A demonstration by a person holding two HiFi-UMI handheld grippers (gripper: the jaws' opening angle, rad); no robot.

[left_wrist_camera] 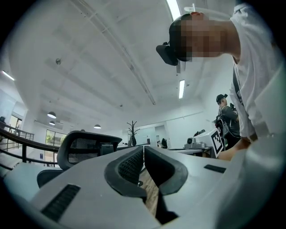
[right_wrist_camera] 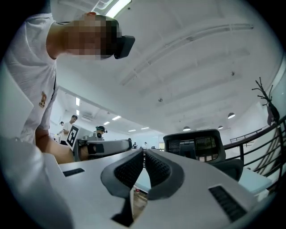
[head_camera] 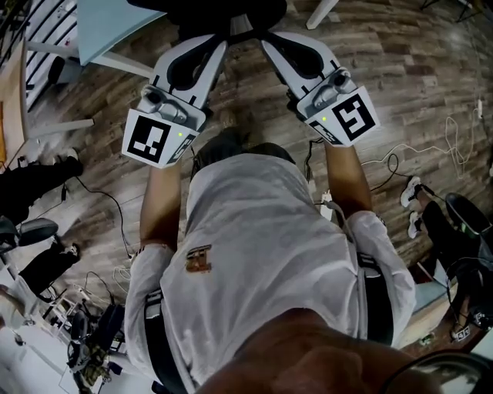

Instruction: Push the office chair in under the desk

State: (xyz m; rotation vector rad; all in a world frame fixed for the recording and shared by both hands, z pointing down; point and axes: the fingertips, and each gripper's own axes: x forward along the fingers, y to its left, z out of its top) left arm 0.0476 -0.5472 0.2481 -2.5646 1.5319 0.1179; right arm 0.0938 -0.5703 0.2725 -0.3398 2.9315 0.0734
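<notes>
The black office chair [head_camera: 208, 6] shows only as a dark edge at the top of the head view, just beyond both grippers. Its mesh back [left_wrist_camera: 87, 145] stands left of the jaws in the left gripper view and as the chair back [right_wrist_camera: 199, 145] right of them in the right gripper view. A pale blue desk [head_camera: 115, 23] fills the top left corner. My left gripper [head_camera: 218, 42] and right gripper [head_camera: 269, 40] point at the chair, side by side. Both are shut, pads together, with nothing between them [left_wrist_camera: 144, 148] [right_wrist_camera: 144, 152].
Wood floor [head_camera: 400, 61] lies under me, with a white cable [head_camera: 431, 150] at the right and a dark cable [head_camera: 115, 204] at the left. Shoes [head_camera: 410, 192] and dark gear [head_camera: 462, 223] sit right; black objects [head_camera: 35, 185] left. A white leg [head_camera: 320, 11] slants at the top.
</notes>
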